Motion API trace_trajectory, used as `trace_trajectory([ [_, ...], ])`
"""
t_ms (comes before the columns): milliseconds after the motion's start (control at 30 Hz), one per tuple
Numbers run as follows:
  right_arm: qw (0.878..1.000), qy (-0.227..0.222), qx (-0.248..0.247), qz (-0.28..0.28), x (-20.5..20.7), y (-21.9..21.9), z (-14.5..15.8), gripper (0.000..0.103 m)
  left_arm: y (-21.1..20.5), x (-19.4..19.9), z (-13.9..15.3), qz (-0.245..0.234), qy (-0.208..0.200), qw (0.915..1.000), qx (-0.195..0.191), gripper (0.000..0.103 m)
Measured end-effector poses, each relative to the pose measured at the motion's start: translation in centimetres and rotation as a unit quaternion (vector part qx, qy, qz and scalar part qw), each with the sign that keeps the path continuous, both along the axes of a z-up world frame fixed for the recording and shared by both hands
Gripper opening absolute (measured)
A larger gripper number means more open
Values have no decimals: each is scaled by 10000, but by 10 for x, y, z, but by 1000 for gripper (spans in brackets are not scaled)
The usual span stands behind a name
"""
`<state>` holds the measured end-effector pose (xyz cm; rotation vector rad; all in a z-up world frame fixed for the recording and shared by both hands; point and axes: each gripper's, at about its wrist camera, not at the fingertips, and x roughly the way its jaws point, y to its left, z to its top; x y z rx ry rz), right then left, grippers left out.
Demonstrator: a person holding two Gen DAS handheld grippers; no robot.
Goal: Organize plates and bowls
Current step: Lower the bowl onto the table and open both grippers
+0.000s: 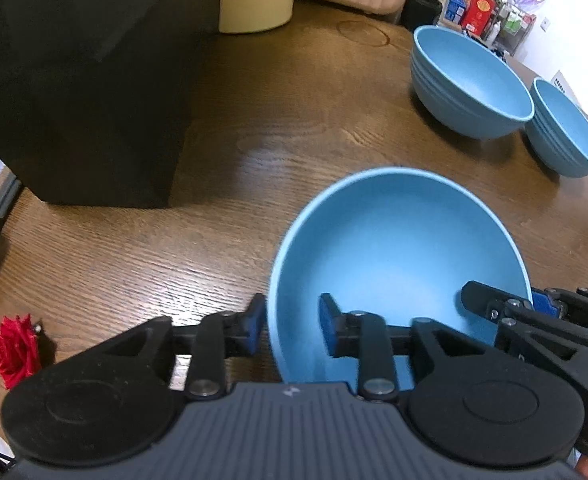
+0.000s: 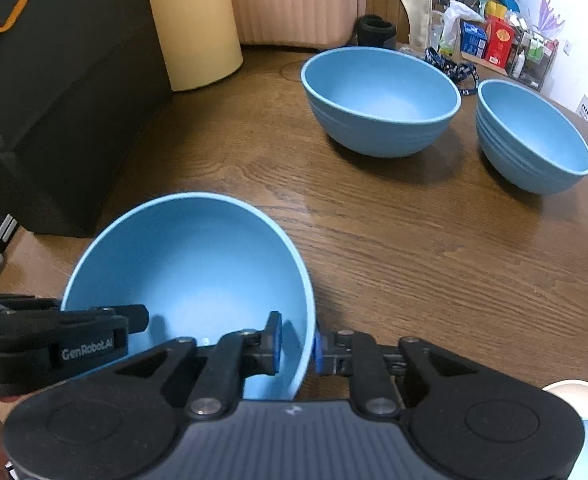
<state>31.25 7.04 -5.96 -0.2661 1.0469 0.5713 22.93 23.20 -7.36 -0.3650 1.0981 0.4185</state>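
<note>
Here round matte blue bowl (image 1: 398, 264) tilted, mouth facing cameras; left claw (image 1: 292, 326) and right claw (image 2: 296, 344) straddle opposite rims, parted, pads clear. Red rose (image 1: 14, 350) in left view only.

A brown wood-grain table (image 2: 414, 240) carries every item. A large black box (image 1: 82, 92) stands at its left side. A pale yellow cylinder (image 2: 198, 28) stands just beside the box, with a ribbed pink container (image 2: 298, 4) behind it. A red rose (image 1: 14, 350) lies near the front-left edge. Assorted coloured packages (image 2: 494, 40) occupy the far right corner.
</note>
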Motion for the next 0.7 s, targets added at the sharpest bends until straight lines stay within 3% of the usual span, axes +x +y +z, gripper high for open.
trace_trajectory([
  [33,10000,-18,23,2,-1,-1,2,22,1,-1,3,27,-34,10000,50,44],
  [100,9999,-110,50,-28,-4,-3,7,45,2,-4,7,73,-98,9999,103,48],
  [300,9993,-333,122,-116,-14,-16,24,87,8,-17,25,244,-329,9989,242,66],
  [433,9987,-440,102,-222,-21,-27,36,102,8,-28,37,334,-510,9977,298,85],
  [533,9984,-471,71,-304,-26,-34,43,103,7,-36,45,470,-624,9965,300,103],
  [700,9970,-653,-1,-425,-33,-45,57,103,0,-47,59,461,-861,9948,294,103],
])
